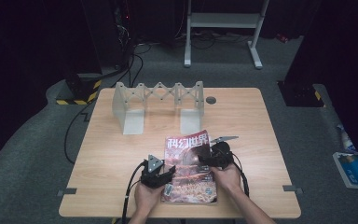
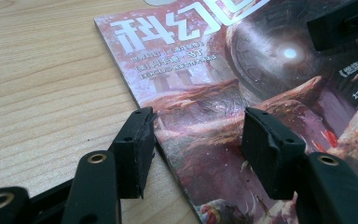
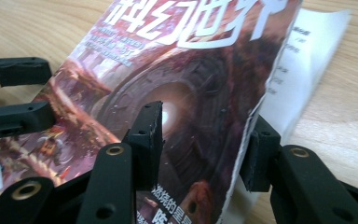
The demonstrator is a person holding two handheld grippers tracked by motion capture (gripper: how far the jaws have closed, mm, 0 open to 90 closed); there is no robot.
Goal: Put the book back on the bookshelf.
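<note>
**A:** High view first: what lies on the table (image 1: 121,154)?

**B:** A magazine (image 1: 189,179) with a reddish cover lies flat near the person's edge, a little right of the middle. The left gripper (image 1: 164,176) sits at its left edge and the right gripper (image 1: 207,158) at its right edge. Behind the magazine stands a pale expanding rack (image 1: 158,100), well apart from it.

**A:** And the left gripper view?

**B:** The left gripper (image 2: 196,140) has its jaws apart. One jaw rests over the bare wood just beside the magazine's (image 2: 223,84) spine edge, the other over the cover; the edge runs between them. Nothing is pinched. The other gripper's black jaw shows at the top right corner.

**A:** Right gripper view?

**B:** The right gripper's (image 3: 205,144) jaws are also apart, straddling the cover's (image 3: 186,93) free edge, which is raised off the white page (image 3: 307,60) beneath. One jaw is above the cover, the other just outside and below the raised edge. I cannot tell whether either pad touches the paper. The left gripper's jaws show at the left side.
</note>
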